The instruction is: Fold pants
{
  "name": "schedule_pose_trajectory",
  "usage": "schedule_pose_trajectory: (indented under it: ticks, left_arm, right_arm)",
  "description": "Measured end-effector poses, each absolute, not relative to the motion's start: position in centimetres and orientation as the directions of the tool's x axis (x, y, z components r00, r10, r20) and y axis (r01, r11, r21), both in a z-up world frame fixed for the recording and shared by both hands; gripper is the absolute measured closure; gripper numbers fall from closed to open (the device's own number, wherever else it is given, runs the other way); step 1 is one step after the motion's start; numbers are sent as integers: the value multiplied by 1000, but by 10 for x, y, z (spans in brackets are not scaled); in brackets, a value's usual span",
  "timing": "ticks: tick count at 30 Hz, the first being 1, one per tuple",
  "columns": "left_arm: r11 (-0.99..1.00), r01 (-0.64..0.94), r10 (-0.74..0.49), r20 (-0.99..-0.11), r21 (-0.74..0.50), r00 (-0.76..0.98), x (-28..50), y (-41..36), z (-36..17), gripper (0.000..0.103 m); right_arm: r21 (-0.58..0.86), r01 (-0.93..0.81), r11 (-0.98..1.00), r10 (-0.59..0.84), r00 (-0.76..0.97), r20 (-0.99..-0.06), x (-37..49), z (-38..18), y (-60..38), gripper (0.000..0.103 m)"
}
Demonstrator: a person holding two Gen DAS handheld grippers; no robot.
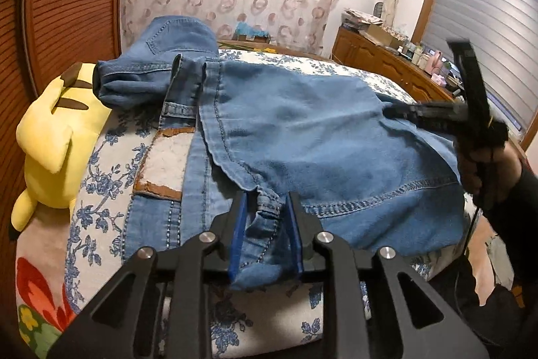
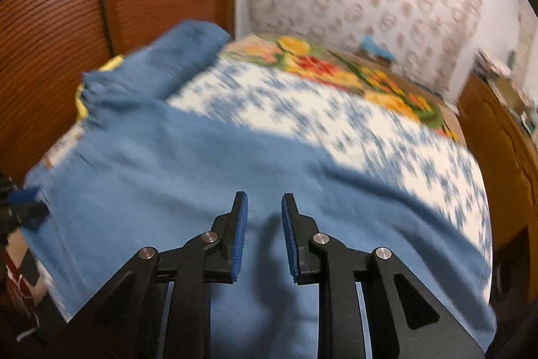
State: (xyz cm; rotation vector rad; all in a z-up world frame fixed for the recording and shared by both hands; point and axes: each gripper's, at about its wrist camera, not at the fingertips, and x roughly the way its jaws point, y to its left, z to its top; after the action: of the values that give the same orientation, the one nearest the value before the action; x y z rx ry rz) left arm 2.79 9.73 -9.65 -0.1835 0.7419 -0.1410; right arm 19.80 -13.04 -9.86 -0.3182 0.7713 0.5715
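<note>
The blue denim pants (image 1: 302, 137) lie folded across the floral bedspread (image 1: 101, 190). The left gripper (image 1: 265, 231) has its jaws slightly apart with a waistband fold between the pads. The right gripper (image 2: 264, 234) stands apart over denim, empty. A yellow plush toy (image 1: 53, 137) sits at nine o'clock.

The blue denim pants (image 1: 302, 137) lie folded over on the bed. Their waistband sits far left, rumpled.
</note>
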Motion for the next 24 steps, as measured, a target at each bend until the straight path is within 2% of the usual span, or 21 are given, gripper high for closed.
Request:
schedule_pose_trajectory:
  ticks: [4,6,11,13,15,17,24]
  left_arm:
    - [977,67,-187,-666,-201,723,31,95,-97,73]
    - [978,65,-182,-667,-197,722,33,95,-99,71]
    - [980,56,-172,-662,-193,729,38,95,-97,71]
    - [979,58,-173,-656,-194,734,38,95,-97,78]
    - [982,64,-168,-661,-179,731,39,96,-96,93]
    - [979,64,-177,-651,-193,738,37,102,-92,98]
    - [981,37,-155,-644,-192,749,32,124,-81,97]
  right_arm:
    - [-60,-555,830,326,569,-755,200,-118,-151,71]
    - [-52,-544,837,325,572,-753,199,-125,-156,63]
    - [-48,-527,849,321,586,-744,197,-136,-163,52]
    - [-35,-521,853,326,584,-743,197,-136,-165,50]
    - [-13,-518,855,338,576,-745,198,-136,-169,48]
    - [2,-519,855,350,574,-740,197,-136,-172,48]
    - [42,-487,872,365,590,-720,202,-132,-181,48]
